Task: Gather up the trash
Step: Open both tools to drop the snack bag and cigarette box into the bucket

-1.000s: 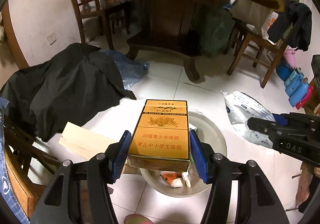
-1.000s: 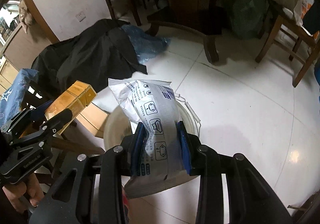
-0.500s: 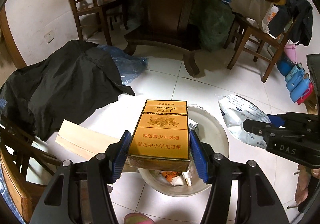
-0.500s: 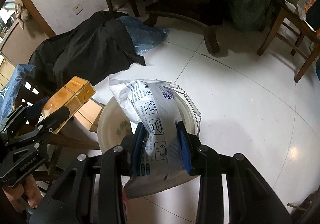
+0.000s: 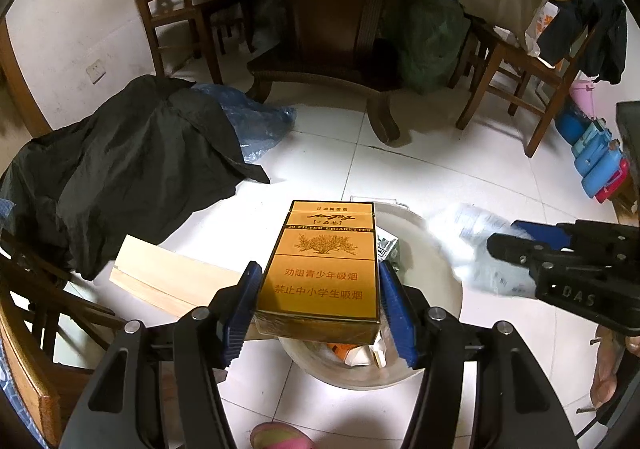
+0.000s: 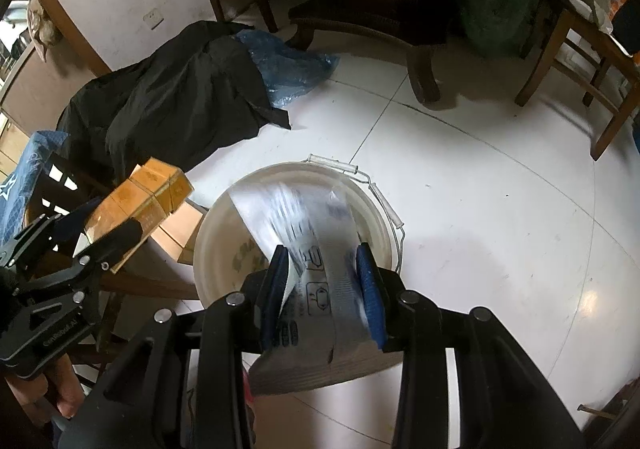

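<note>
My left gripper (image 5: pixel 320 309) is shut on an orange cigarette carton (image 5: pixel 324 265) and holds it over the near rim of a white bucket (image 5: pixel 436 249) with trash inside. My right gripper (image 6: pixel 322 281) is shut on a white printed plastic bag (image 6: pixel 312 249), blurred by motion, hanging over the bucket (image 6: pixel 216 233). In the left wrist view the right gripper (image 5: pixel 520 249) and the bag (image 5: pixel 468 237) are at the bucket's right rim. In the right wrist view the left gripper (image 6: pixel 76 237) and the carton (image 6: pixel 140 201) are to the bucket's left.
A black cloth (image 5: pixel 120 169) and a blue plastic bag (image 5: pixel 256 121) lie on the white tile floor at the left. A light wooden board (image 5: pixel 168 277) lies beside the bucket. A table pedestal (image 5: pixel 340 49) and wooden chairs (image 5: pixel 516 69) stand behind.
My right gripper has moved the plastic bag left, over the bucket's opening; the bag is swinging and blurred. The left gripper has kept the carton over the bucket's rim.
</note>
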A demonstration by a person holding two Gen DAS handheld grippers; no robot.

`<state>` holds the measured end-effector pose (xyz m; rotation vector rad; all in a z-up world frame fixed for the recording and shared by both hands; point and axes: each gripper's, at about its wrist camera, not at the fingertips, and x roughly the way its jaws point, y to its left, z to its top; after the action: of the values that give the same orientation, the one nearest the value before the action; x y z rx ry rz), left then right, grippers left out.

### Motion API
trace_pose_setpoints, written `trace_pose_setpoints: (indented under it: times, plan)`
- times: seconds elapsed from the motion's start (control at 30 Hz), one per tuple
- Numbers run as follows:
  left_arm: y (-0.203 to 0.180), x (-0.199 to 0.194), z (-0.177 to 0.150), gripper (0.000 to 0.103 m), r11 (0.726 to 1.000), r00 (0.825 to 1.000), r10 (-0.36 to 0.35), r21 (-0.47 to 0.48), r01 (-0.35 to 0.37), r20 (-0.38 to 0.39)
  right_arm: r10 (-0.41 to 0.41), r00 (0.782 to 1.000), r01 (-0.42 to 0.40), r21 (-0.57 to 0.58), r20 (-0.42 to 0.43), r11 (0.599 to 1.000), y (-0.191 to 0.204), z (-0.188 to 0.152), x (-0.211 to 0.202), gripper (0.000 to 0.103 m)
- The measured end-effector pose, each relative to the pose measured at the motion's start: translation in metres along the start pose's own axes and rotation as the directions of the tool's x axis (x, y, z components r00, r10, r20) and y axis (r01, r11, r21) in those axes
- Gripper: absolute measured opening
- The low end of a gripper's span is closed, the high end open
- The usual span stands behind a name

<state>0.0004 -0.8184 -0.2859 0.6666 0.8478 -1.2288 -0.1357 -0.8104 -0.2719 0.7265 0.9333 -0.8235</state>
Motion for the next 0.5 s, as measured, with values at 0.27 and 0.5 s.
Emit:
trace_pose_setpoints:
  times: [0.27,0.5]
  plan:
    - [0.007,0.001,-0.003,0.072,1.000,1.000,0.026,-0.012,-0.026,-0.001,-0.008,0.999,0.007,0.012,0.034,1.000,-0.005,0.005,-0.008,0.035]
    - [0.014,-0.005,-0.005,0.079,0.999,0.999,0.049,-0.025,-0.048,0.008,-0.032,0.997,0.033,-0.018,0.074,0.999,0.001,0.003,-0.017,0.059]
